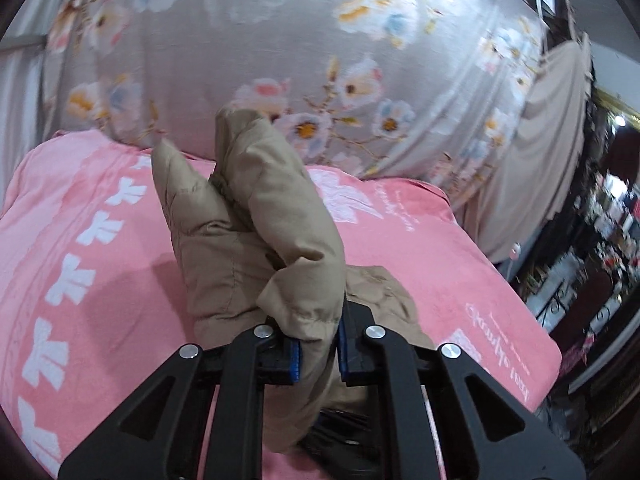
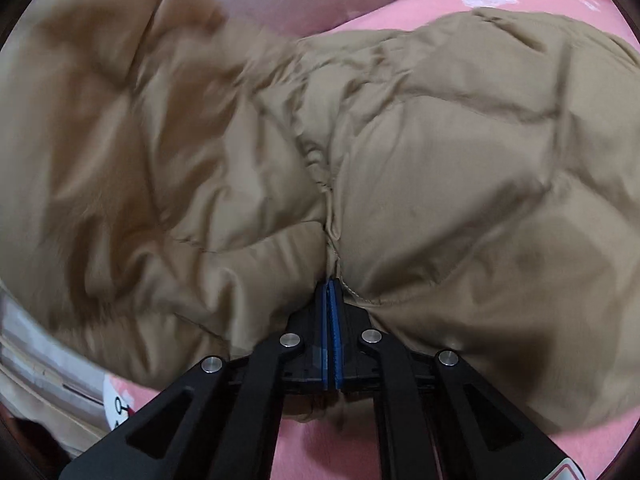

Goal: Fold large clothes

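A tan quilted puffer jacket (image 2: 440, 152) lies spread over a pink blanket (image 2: 600, 8) and fills most of the right wrist view. My right gripper (image 2: 330, 300) is shut on a seam of the jacket, its blue pads pressed together on the cloth. In the left wrist view, my left gripper (image 1: 319, 354) is shut on a bunched part of the same jacket (image 1: 256, 216), which stands up in folds above the pink blanket (image 1: 420, 260). The rest of the jacket is out of that view.
A grey floral duvet (image 1: 280, 40) lies behind the pink blanket. A beige cloth (image 1: 552, 140) hangs at the right. Dark cluttered shelves (image 1: 600, 240) stand past the bed's right edge. Pale bedding (image 2: 48, 360) shows at lower left of the right wrist view.
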The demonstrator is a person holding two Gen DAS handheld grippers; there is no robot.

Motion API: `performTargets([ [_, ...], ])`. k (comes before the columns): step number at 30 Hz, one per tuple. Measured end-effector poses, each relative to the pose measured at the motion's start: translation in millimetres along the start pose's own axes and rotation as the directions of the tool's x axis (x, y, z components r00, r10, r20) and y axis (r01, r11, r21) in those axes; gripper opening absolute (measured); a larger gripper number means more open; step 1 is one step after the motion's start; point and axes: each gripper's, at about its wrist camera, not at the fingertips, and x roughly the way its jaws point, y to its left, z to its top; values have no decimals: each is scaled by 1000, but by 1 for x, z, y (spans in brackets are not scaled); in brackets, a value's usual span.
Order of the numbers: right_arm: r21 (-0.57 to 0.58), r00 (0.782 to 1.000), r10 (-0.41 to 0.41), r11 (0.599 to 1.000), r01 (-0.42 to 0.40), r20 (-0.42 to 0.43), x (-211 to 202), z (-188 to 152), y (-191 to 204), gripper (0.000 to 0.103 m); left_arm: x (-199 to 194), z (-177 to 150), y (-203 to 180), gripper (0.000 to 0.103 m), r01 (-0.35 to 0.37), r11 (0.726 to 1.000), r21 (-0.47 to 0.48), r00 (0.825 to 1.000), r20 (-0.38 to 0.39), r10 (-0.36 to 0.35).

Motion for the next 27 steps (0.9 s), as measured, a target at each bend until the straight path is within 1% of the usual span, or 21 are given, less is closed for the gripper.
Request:
performTargets([
  [3,43,999,50,998,-50,2,-3,3,-5,6,13,-2,-21,12,33,999,26,999,-28,-32],
  [5,82,995,98,992,-99,14,-21,-3,-13,5,22,-1,-35,11,59,997,52,997,-49,-57],
  [6,92,993,113,989,-115,34,-38,-8,-19,5,25,-1,-40,11,65,996,66,997,-57,-61],
  [7,100,993,104,989,-109,54,-54,-13,-25,5,30,-1,-48,11,70,994,85,996,-66,-65],
  [10,130,994,48,990,-60,97,-100,-24,-48,5,51,-5,-68,11,88,989,121,992,-102,-75],
  [11,143,994,16,989,-32,108,-114,-27,-56,5,59,-7,-75,11,95,987,129,990,-119,-80],
  [13,169,988,-79,984,57,132,-143,-32,-74,5,81,-15,-91,11,114,984,134,982,-164,-91],
  [14,177,984,-110,981,85,140,-153,-34,-80,5,90,-19,-98,11,125,983,136,977,-187,-98],
  [16,211,967,-199,964,163,162,-179,-39,-95,6,114,-32,-114,11,151,979,135,962,-247,-114],
  [17,221,960,-224,958,184,168,-187,-40,-100,6,122,-37,-119,11,160,978,132,956,-268,-121],
  [18,235,952,-250,950,206,176,-197,-41,-108,6,134,-46,-126,11,174,977,123,945,-301,-130],
  [20,265,941,-282,937,229,186,-210,-42,-118,7,152,-65,-136,11,183,976,116,928,-349,-133],
  [22,285,932,-305,927,243,197,-218,-40,-126,7,163,-81,-143,11,173,977,125,921,-373,-116],
  [25,296,924,-318,922,250,210,-226,-36,-134,7,175,-100,-152,12,163,976,147,914,-396,-93],
  [27,299,923,-315,923,243,222,-234,-37,-136,7,186,-110,-152,12,168,977,134,901,-423,-97],
])
